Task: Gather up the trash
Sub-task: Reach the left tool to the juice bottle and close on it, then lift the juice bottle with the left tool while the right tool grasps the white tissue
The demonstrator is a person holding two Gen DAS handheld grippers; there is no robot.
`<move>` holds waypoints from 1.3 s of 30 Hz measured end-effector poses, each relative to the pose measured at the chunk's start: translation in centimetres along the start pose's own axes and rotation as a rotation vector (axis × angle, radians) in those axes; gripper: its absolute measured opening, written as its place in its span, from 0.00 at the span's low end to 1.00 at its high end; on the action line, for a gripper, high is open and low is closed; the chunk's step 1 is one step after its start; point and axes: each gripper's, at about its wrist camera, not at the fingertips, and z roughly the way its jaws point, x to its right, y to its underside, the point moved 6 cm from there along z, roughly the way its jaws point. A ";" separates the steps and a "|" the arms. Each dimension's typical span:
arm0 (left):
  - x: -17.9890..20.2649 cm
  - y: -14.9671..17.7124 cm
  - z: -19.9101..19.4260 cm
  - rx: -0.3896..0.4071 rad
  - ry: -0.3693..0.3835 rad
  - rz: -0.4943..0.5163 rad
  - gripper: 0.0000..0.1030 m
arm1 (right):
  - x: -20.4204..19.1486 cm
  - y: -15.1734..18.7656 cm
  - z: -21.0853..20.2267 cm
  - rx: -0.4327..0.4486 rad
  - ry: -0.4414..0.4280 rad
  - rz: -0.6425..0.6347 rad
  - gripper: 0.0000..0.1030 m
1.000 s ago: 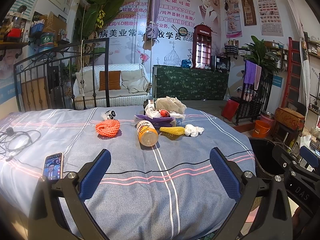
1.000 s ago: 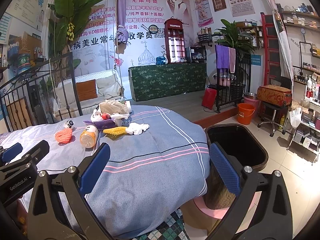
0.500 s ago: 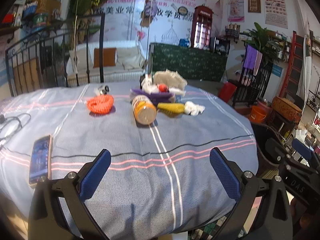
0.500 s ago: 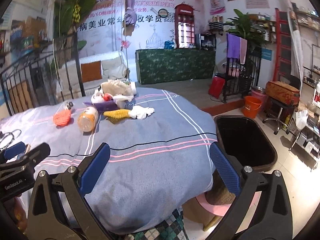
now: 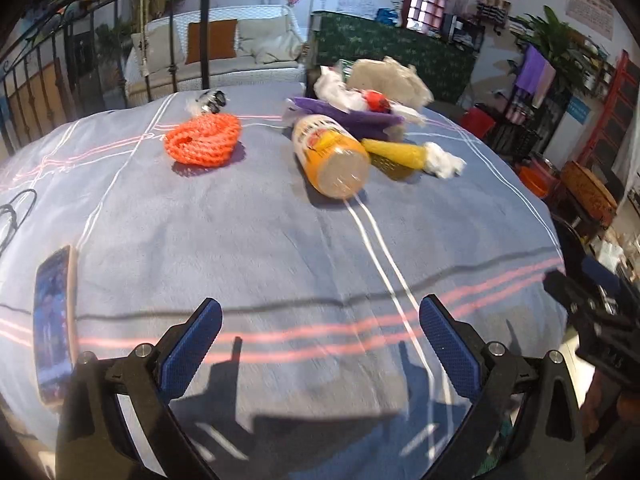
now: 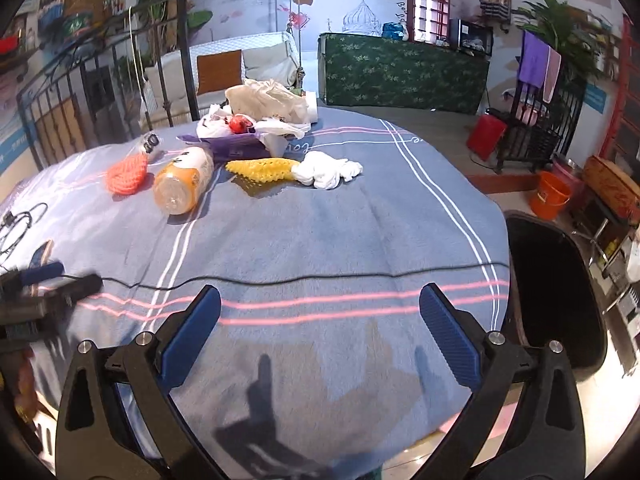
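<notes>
Both grippers — left gripper (image 5: 320, 334), right gripper (image 6: 319, 322) — hover jaws wide, empty, over bare blanket (image 6: 320, 240); black bin (image 6: 556, 300) hugs its right edge.

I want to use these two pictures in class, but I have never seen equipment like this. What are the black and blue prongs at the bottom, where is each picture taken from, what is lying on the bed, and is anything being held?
The prongs are two hand-held grippers; a person carries one in each hand, and each has a wide-angle camera looking forward along its fingers. One picture comes from the left gripper, the other from the right gripper. Both are open and hold nothing.

On the striped blue bedspread lie an orange-labelled plastic bottle on its side, an orange foam net, a yellow foam net touching a crumpled white tissue, and a pile of crumpled bags. A phone and a cable lie at the left. A black bin stands beside the bed on the right.
</notes>
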 end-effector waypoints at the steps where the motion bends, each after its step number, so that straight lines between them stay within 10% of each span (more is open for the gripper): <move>1: -0.3 -1.0 0.3 -0.006 -0.002 -0.011 0.93 | 0.0 -0.3 0.3 -0.004 0.001 -0.008 0.95; 16: 1.2 -13.0 10.2 -0.191 0.038 -0.030 0.85 | 0.1 -1.5 1.7 -0.046 -0.028 -0.053 0.95; 27: 1.8 -13.1 15.3 -0.364 0.025 0.001 0.70 | 1.0 -1.6 2.2 -0.057 -0.026 -0.033 0.95; 39: -1.0 -11.5 12.3 -0.303 0.146 -0.133 0.59 | 0.5 -3.9 4.0 -0.050 -0.081 -0.070 0.95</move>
